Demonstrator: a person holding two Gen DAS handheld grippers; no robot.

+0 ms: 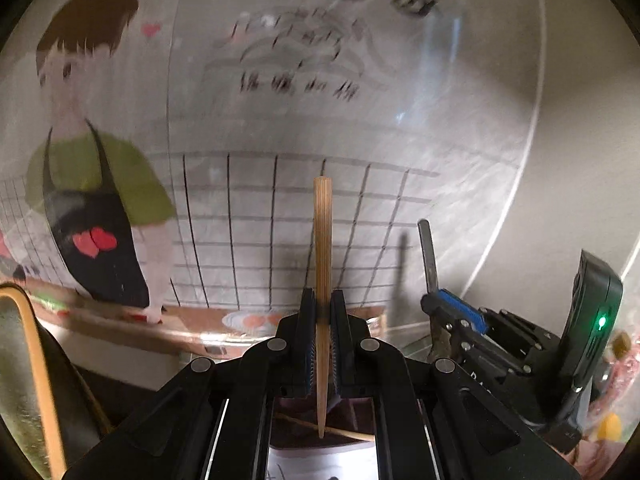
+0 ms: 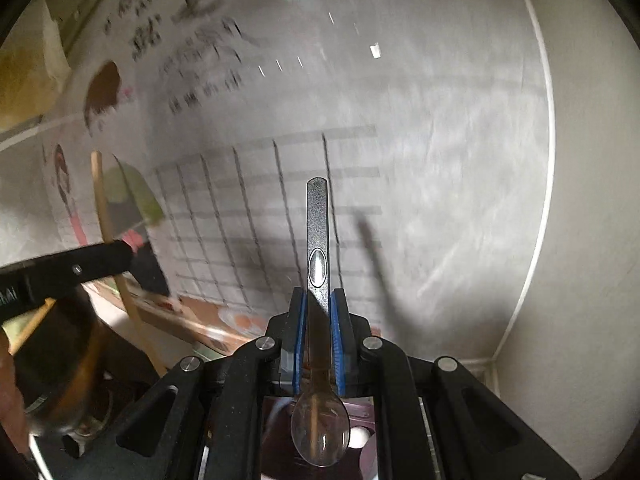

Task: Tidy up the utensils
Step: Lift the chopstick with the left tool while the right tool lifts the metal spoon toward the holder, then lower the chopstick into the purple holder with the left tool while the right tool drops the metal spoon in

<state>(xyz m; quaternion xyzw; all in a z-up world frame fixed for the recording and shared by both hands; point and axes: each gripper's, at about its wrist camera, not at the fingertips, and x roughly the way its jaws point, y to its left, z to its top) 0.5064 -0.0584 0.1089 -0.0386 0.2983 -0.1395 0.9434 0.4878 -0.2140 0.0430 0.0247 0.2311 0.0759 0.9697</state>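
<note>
Left wrist view: the left gripper [image 1: 322, 308] pinches a bamboo chopstick [image 1: 322, 240] between its blue-padded fingers [image 1: 308, 340], which are pressed against the stick. The blunt end points up at frame centre and the tapered tip runs down between the gripper's arms to the lower centre. A second thin stick [image 1: 320, 426] lies crosswise beneath that tip, over a dark reddish surface that is hard to identify. At lower right, this view alone shows the right gripper [image 1: 434, 292] from the side, with a dark handle [image 1: 427, 252] rising from it and a green indicator light [image 1: 601, 322] on its housing.

Right wrist view: the right gripper [image 2: 318, 312] clamps a metal spoon [image 2: 318, 320] by the handle, fingers [image 2: 300, 344] closed on its sides. The handle points up at centre; the bowl lies toward the camera at lower centre. At mid left, the left gripper [image 2: 120, 258] enters as a dark bar, with the chopstick [image 2: 106, 216] crossing it.

Both views face a blurred wall poster [image 1: 280, 140] with a printed grid, dark lettering and a cartoon figure in a black apron [image 1: 92, 216]. The wall to the right, past the poster's pale curved edge, is bare, leaving open room there. A brown ledge [image 1: 180, 324] runs under the poster. The objects at the lower left of both frames are cut off and too blurred to name; the lettering is unreadable.
</note>
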